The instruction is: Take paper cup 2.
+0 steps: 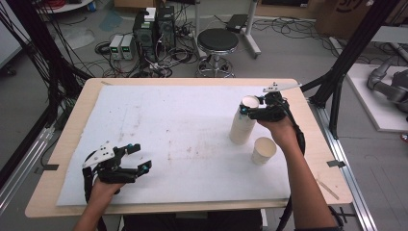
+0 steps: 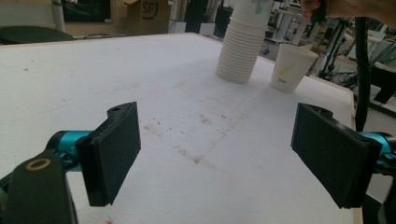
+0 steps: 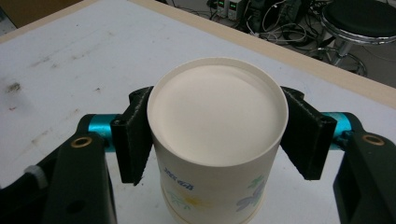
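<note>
One paper cup (image 1: 263,149) already stands alone on the table (image 1: 72,144), just beside the stack of paper cups (image 1: 242,126) near the far right corner. The right tongs (image 1: 251,109) are clamped on the top cup (image 3: 217,135) of that stack, pads against its rim on both sides, so I'd say a second cup is about to be lifted off. The left tongs (image 1: 139,157) rest well apart, jaws wide and holding nothing.

Black round stool (image 1: 218,40) and tangled cables (image 1: 159,62) on the floor beyond the table (image 1: 62,144).
</note>
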